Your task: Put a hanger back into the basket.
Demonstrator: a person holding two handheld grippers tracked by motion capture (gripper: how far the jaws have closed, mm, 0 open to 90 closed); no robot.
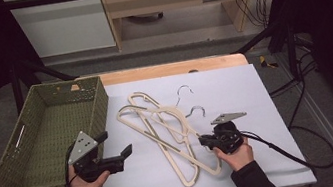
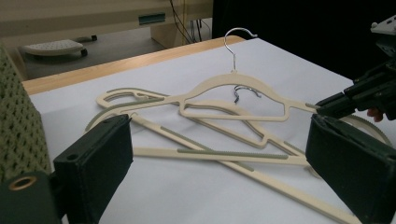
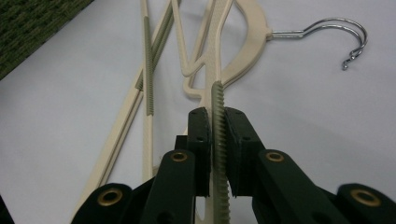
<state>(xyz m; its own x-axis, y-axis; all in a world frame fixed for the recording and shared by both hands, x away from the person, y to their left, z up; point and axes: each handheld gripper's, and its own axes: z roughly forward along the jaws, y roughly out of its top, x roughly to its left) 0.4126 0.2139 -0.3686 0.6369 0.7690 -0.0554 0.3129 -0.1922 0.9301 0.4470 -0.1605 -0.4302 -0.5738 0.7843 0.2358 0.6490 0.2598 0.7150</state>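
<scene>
Two cream hangers with grey-green grip strips lie crossed on the white sheet (image 1: 235,92). My right gripper (image 1: 204,141) is shut on the ribbed shoulder end of the upper hanger (image 1: 171,118); the strip (image 3: 218,107) sits clamped between its pads (image 3: 199,135). That hanger (image 2: 233,81) has its steel hook (image 2: 239,35) pointing away from me. The lower hanger (image 1: 147,127) lies under it, with its own hook (image 2: 245,91). My left gripper (image 1: 116,144) is open near the basket and holds nothing. It faces the hangers, and its wide-set jaws frame them (image 2: 215,158).
A green woven basket (image 1: 101,106) stands at the table's left, close beside my left hand. The right gripper's cable (image 1: 285,153) trails off to the right over the sheet. Beyond the wooden table edge (image 1: 171,69) are a floor and furniture.
</scene>
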